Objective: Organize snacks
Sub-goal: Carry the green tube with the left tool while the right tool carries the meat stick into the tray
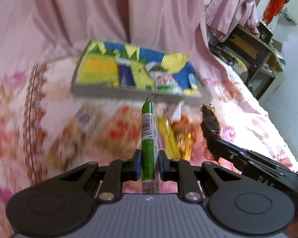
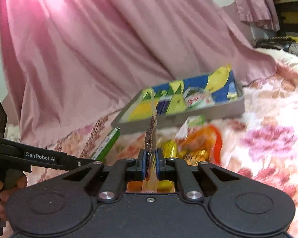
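The left gripper [image 1: 148,165] points forward and downward, its blue-padded jaws clamped tight on a thin green packet [image 1: 148,138]. Just to its right, the right gripper [image 2: 150,163] angles down less steeply, jaws pinched on a flat dark snack packet [image 2: 151,136]. A hand [image 2: 4,188] grips the left gripper's handle.

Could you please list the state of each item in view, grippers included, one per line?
Left gripper: shut on the green stick-shaped snack packet, held lengthwise, off the bed.
Right gripper: shut on the clear packet with a dark brown snack, held edge-on.
Grey shallow tray: on the floral bedspread, already holding yellow, blue and green packets.
Orange and gold snack packets: loose on the bedspread, outside the tray.
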{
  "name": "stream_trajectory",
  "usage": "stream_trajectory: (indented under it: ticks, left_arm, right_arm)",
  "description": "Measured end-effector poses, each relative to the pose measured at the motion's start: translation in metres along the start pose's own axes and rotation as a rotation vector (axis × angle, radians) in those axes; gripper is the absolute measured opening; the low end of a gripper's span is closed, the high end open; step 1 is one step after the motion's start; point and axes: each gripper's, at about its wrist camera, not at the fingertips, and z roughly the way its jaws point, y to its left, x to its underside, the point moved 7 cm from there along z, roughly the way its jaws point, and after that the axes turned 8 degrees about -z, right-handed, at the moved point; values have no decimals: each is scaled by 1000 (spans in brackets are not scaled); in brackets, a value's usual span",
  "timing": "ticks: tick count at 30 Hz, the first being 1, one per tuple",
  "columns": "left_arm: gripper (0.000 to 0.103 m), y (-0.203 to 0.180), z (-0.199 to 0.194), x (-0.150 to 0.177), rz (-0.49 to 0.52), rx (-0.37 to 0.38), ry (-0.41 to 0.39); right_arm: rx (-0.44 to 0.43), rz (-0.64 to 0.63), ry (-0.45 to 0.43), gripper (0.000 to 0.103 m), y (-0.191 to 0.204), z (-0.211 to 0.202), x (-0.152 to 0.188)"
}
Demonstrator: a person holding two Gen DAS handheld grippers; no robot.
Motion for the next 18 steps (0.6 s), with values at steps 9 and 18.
stream_trajectory:
  ticks: [9,18]
  left_arm:
    - [19,-35,33,-77,24,-12,-104]
    - [19,-47,111,-135,-29,-28,-131]
  right_arm:
    - [48,-10,-107,10,-52,26,-75]
    - [90,-34,-103,10,-108,90,-133]
